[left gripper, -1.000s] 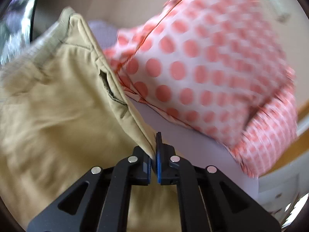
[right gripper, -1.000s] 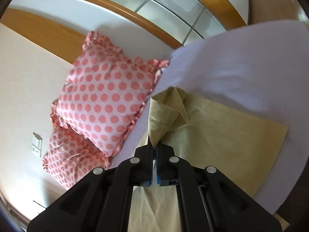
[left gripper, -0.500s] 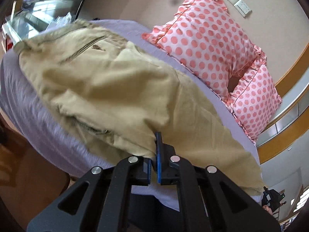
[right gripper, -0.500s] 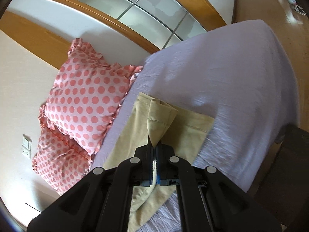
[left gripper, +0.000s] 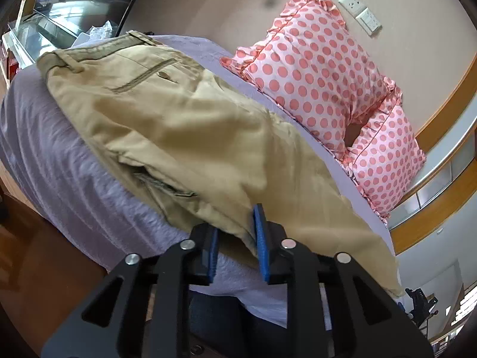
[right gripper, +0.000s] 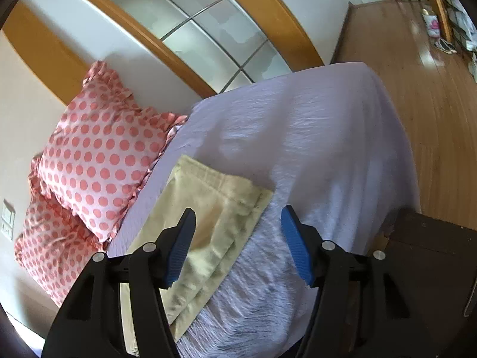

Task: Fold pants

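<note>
Khaki pants (left gripper: 190,131) lie along the lilac bed (left gripper: 59,173), waistband and back pocket at the far left, legs running right. My left gripper (left gripper: 235,238) is part open at the near edge of the pants, with a fold of fabric loose between its blue pads. In the right wrist view the leg hems (right gripper: 214,208) lie flat on the sheet. My right gripper (right gripper: 238,244) is wide open and empty just above the hems.
Two pink polka-dot pillows (left gripper: 322,77) lean on the wall behind the pants; they also show in the right wrist view (right gripper: 98,161). The bed's edge drops to a wooden floor (right gripper: 417,95). A dark wooden piece (right gripper: 429,268) stands by the bed's near corner.
Both grippers carried the pants down onto the bed, then opened. The right one let go of the hems, which now lie flat; the left one loosened its hold on the fabric.
</note>
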Tool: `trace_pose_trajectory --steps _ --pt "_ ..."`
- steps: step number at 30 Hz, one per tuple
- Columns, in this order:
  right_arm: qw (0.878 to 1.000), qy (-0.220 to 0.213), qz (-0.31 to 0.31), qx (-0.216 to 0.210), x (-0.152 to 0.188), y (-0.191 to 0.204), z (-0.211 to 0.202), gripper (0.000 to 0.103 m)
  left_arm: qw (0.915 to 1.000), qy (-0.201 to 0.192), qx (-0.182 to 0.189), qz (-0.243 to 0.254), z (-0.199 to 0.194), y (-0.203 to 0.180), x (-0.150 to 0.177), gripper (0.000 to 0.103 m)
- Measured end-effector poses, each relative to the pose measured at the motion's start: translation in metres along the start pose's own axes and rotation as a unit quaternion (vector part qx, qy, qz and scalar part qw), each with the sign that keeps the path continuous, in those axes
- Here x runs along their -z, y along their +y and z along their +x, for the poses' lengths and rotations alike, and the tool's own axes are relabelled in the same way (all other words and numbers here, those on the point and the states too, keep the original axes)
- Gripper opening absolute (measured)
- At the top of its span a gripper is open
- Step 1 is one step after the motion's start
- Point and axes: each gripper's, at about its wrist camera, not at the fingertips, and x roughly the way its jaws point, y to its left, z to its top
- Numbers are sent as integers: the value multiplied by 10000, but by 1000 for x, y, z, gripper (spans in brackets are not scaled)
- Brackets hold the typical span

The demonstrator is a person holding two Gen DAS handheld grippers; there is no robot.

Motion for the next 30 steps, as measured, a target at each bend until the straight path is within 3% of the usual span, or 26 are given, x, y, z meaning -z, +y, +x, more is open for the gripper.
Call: trace_pose_trajectory --steps 4,6,7,10,13,14,16,18,19,21,23,25,26,27,28,29,30 --pt "9992 137 -323 -189 10 12 10 47 9998 -152 83 -68 -16 7 3 29" --pt "9985 209 -426 -254 13 13 16 9 9996 -253 48 -115 -23 13 4 32" --pt "9980 345 -335 -401 14 9 24 8 9993 -332 -55 -154 -27 17 4 36" --pt "9972 227 -308 -646 14 13 23 5 9984 -431 -187 -328 -36 34 4 39" --pt "9890 133 -787 -1245 17 57 11 4 9979 -443 -187 -443 -38 45 5 41" --pt "9812 178 -1094 -1581 23 88 6 4 9978 -444 -161 -459 -38 46 4 43" --pt "9602 358 -1665 -2214 45 142 -1 4 9976 -467 -63 -516 -38 50 6 47" --pt "9308 682 -2249 -2801 80 194 -7 4 9973 -487 18 -544 -38 49 8 51" --pt "9121 898 -2551 -3082 103 218 -10 4 9973 -491 32 -537 -38 49 8 54" --pt "8613 1537 -3326 -3520 168 264 -13 4 9974 -511 24 -503 -38 47 8 61" --pt "8080 2212 -4140 -3561 232 288 -10 6 9972 -546 -22 -512 -38 47 8 66" --pt "7684 2688 -4701 -3409 278 294 -7 14 9965 -610 -66 -559 -40 49 5 71" --pt "7534 2884 -4866 -3354 296 292 -6 26 9963 -641 -85 -572 -41 50 4 73" --pt "7483 2971 -4868 -3388 303 287 -7 45 9958 -701 -111 -579 -42 52 2 74" --pt "7495 2972 -4826 -3422 303 284 -8 57 9953 -755 -147 -593 -43 55 -1 74" --pt "7552 2920 -4752 -3443 298 280 -8 77 9951 -774 -172 -597 -43 56 -2 74" --pt "7619 2861 -4630 -3511 290 276 -9 82 9945 -799 -242 -633 -41 58 -5 74"
